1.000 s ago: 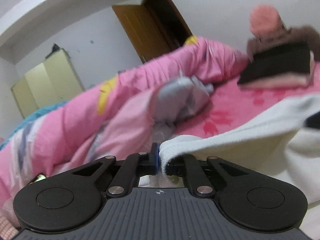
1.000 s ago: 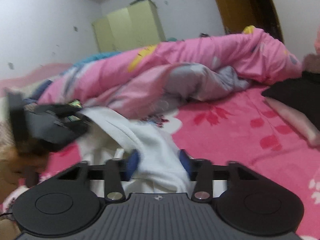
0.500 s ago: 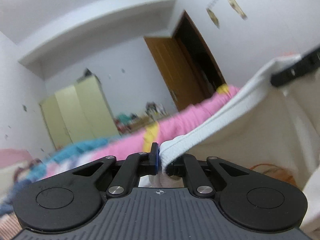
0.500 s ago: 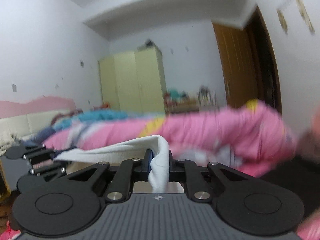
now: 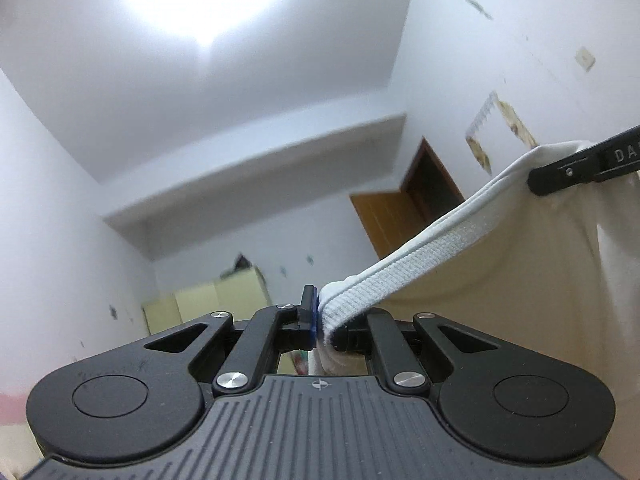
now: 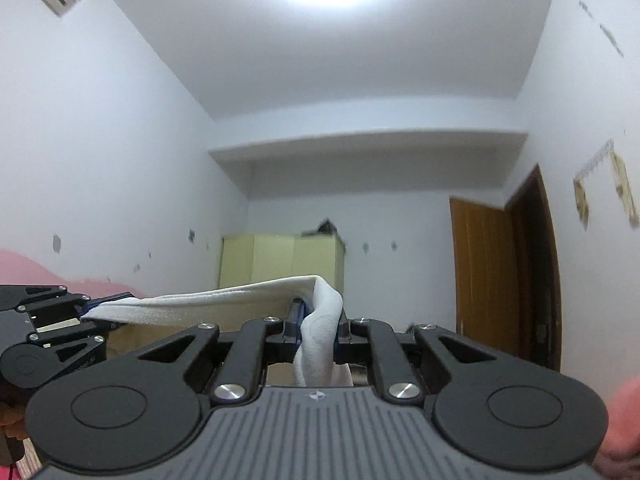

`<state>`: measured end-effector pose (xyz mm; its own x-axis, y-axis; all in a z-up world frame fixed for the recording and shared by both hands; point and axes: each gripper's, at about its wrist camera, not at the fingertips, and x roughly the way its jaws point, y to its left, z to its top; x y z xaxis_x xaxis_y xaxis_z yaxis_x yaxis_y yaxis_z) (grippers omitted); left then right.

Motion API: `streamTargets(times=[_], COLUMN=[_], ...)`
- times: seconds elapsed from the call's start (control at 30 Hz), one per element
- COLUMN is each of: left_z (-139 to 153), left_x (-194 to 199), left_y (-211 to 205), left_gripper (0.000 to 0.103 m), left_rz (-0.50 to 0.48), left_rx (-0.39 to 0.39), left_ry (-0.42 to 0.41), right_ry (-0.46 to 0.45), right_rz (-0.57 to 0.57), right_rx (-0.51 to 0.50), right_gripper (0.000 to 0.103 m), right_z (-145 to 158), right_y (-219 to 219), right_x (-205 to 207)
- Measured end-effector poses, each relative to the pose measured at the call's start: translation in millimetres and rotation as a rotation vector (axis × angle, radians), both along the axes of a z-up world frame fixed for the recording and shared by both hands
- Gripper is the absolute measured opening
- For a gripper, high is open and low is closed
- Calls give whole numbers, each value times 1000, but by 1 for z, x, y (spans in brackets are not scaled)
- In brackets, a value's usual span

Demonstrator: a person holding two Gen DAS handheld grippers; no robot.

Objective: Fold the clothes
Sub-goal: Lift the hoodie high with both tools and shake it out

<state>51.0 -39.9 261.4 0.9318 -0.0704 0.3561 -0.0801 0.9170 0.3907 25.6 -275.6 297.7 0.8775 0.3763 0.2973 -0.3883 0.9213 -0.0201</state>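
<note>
Left hand-held gripper [image 5: 318,326]: jaws closed tight on the ribbed hem of the white garment [image 5: 500,264], one corner pinched between the pads.
Right hand-held gripper [image 6: 318,330]: jaws closed on a bunched fold at the other end of the same hem; cloth fills the gap between the fingers.
White garment: held in the air between the two hand-held grippers, hem stretched from one to the other, body hanging below and mostly out of view.
Camera aim: both views tilt up at wall and ceiling; no bed or other laying surface shows.
Background: yellow wardrobe [image 6: 282,260] and brown door [image 6: 504,280] far behind.
Progress: no crease or finished fold is visible. The raised, spread hem fits either a shake-out ahead of laying flat or a carry-over between folds; which one cannot be settled here.
Remaining: judged, at least setting the garment down folded.
</note>
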Motion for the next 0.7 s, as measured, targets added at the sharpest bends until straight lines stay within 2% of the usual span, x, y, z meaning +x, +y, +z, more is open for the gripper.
streamTargets(times=[0.17, 0.3, 0.47, 0.7], left_z=[28, 30, 3, -71], left_x=[-20, -12, 25, 137], left_y=[-7, -14, -22, -44], left_gripper=[5, 5, 5, 6], left_rz=[-7, 6, 39, 131], left_rx=[6, 14, 10, 58], left_ry=[-81, -84, 4, 103], right_ry=[-105, -156, -117, -20], right_rz=[-2, -7, -34, -91], right_rx=[17, 20, -8, -69], right_gripper=[12, 12, 12, 12], right_z=[31, 41, 20, -27], right_y=[-2, 0, 11, 33], right_x=[-28, -31, 1, 89])
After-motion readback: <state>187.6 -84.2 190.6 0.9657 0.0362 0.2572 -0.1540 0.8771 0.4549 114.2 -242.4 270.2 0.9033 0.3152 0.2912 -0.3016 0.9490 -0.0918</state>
